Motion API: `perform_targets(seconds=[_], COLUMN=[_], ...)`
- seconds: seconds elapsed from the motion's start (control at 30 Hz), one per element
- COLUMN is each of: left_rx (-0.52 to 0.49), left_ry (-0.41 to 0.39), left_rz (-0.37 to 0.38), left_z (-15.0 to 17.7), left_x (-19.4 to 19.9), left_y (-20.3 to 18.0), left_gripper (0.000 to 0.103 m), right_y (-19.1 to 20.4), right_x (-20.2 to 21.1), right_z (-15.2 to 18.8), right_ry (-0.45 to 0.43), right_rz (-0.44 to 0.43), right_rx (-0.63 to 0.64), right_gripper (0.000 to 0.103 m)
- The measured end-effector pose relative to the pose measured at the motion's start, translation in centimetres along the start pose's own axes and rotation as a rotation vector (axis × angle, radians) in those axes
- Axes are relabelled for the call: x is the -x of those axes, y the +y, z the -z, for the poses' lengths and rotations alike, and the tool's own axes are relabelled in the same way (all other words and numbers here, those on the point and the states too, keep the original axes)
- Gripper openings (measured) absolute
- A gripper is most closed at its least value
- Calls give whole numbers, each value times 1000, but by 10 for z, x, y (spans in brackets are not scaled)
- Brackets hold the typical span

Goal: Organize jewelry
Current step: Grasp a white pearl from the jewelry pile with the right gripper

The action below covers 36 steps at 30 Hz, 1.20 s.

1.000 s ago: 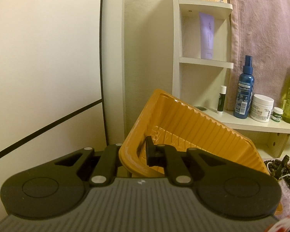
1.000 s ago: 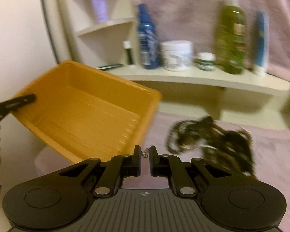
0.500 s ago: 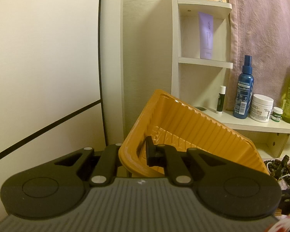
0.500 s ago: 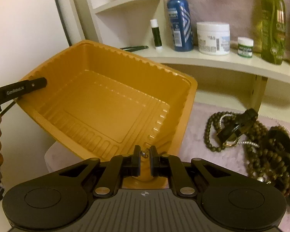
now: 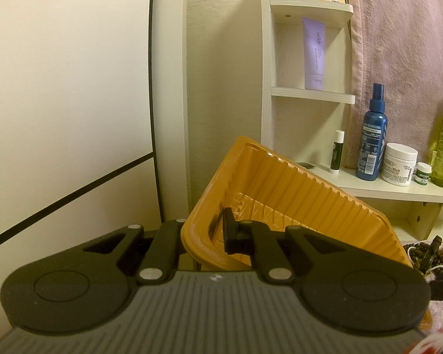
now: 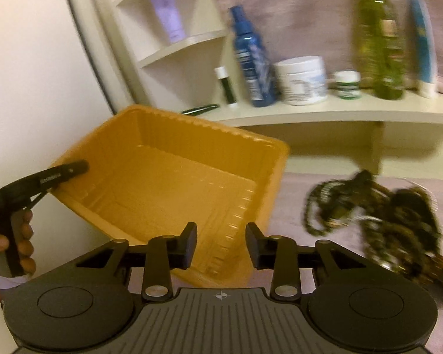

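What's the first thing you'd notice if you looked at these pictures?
The big orange tray, tipped up at an angle, with the left hand-held gripper clamped on its rim. Next, the dark tangle of beaded jewelry lying on the pinkish cloth to the tray's right. The right hand-held gripper is open in front of the tray.

A cream wall [image 5: 68, 82] crossed by a thin dark line fills the left. Beside it stands a white corner shelf unit [image 5: 310, 97]. A mauve towel [image 5: 404, 44] hangs behind a long white shelf [image 6: 325, 115]. The light is warm and dim.
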<state>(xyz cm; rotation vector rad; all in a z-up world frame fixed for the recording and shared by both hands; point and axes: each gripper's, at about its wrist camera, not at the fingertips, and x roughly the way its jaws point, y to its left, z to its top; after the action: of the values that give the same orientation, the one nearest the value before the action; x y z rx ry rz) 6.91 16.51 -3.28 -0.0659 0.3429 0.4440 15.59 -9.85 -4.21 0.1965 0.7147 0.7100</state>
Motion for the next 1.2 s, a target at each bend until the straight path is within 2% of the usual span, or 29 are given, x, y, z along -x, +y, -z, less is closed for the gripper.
perform_targets(seconds=[0.4, 0.87, 1.2], left_rx=[2, -3, 2], left_ry=[2, 7, 8], left_rz=[0, -1, 1], left_z=[0, -1, -1], left_x=[-1, -2, -2], left_y=[0, 0, -1], left_gripper=[10, 10, 10], right_y=[-65, -70, -68], right_x=[48, 41, 25], right_z=[22, 22, 20], right_ry=[72, 66, 75], right_rz=[218, 293, 343], right_rx=[-99, -23, 40], right_gripper=[37, 35, 27])
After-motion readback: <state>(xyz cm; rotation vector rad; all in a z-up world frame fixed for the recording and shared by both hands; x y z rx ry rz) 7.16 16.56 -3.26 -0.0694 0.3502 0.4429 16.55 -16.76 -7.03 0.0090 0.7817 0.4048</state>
